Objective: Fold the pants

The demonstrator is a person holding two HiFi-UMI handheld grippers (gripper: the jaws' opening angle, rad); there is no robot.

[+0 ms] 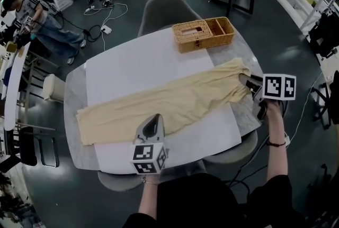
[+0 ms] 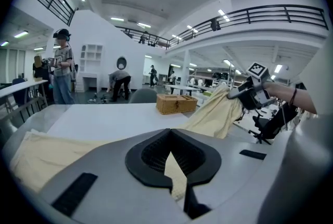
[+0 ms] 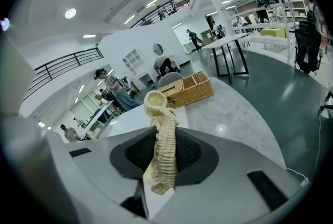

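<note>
Head view: long yellow pants [image 1: 175,100], clamped by left gripper [image 1: 155,118] and right gripper [image 1: 246,80].

The pants [image 1: 175,102] are a plain pale butter yellow, and the bunched part between the jaws of the right gripper [image 3: 158,158] shows fine ribbing. This gripper and the left gripper [image 1: 155,117] both have a light grey body with matt black pads. Each carries a white cube [image 1: 279,87] printed with black square markers. Under both grippers lies a plain white sheet [image 1: 132,63] on a light grey table [image 1: 73,100] with faint marbling. Beyond the right gripper stands a basket [image 1: 203,34] of golden-tan woven wicker. The floor [image 1: 275,26] is dark grey-green and glossy. The sleeve [image 1: 212,200] behind the grippers is black.
</note>
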